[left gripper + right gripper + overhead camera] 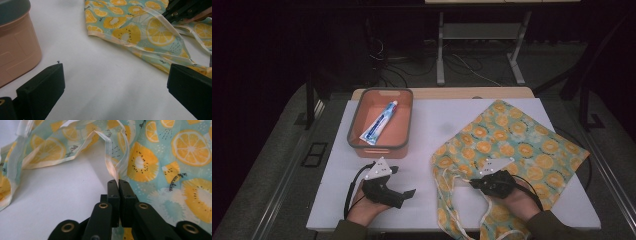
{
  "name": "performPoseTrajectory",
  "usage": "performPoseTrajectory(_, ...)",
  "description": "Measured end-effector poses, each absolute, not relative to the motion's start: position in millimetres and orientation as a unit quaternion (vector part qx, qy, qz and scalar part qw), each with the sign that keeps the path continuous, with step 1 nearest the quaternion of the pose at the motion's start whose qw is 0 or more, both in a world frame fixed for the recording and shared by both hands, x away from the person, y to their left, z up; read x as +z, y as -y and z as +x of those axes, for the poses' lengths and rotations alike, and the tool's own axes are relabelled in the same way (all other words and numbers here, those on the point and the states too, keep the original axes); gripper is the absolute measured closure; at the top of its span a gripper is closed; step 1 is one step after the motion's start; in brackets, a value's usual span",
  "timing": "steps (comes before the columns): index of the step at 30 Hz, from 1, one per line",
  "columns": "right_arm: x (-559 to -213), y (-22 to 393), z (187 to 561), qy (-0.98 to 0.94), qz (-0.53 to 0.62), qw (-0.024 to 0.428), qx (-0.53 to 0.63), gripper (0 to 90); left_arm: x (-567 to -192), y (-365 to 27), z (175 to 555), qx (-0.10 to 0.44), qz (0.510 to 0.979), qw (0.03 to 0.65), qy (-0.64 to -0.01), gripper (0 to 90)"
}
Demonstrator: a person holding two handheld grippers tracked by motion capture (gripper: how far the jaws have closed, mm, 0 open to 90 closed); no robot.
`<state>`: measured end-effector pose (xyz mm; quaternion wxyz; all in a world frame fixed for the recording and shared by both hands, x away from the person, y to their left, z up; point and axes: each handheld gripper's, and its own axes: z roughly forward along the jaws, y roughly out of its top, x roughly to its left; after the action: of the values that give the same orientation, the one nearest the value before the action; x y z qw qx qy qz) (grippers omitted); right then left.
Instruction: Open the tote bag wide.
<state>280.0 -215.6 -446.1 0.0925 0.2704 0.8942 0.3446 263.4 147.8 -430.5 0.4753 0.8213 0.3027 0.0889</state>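
While my right gripper [118, 182] is clamped on the pale handle strap [110, 167] of the fruit-print tote bag [512, 145], my left gripper [404, 192] sits with its jaws spread wide, nothing between them, just bare white table [100, 82]. Strap runs up out of the closed jaws in the right gripper view, so the pinch is right at the loop's end: good spot, I'd say, for lifting one side of the mouth open.

Bag lies flat on the right half of the table, mouth and handles toward me, body fanned away to the far right. Left gripper is parked near the front edge, aimed across at the bag's near edge [130, 46]; likely set wide to take the other handle or the opposite lip.

Peach bin with grey rim [357, 127] stands at the left, well apart from the bag, toothpaste tube [379, 122] lying diagonally inside it. Bin corner [17, 47] shows just beside the left jaw. My guess: bag gets held open so the tube can go in. Tube untouched so far.

Risk: thin strap could slip from the pads if I pull sideways.
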Motion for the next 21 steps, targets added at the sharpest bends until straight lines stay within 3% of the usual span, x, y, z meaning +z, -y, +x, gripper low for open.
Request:
performPoseTrajectory(8,-434,203,300,-0.882,0.272,0.094,0.373,89.1,-429,-149,263,0.09,0.82,0.478,-0.302,0.0)
performPoseTrajectory(21,-424,156,364,-0.862,0.295,0.099,0.399,89.1,-428,-151,263,0.094,0.816,0.482,-0.305,0.0)
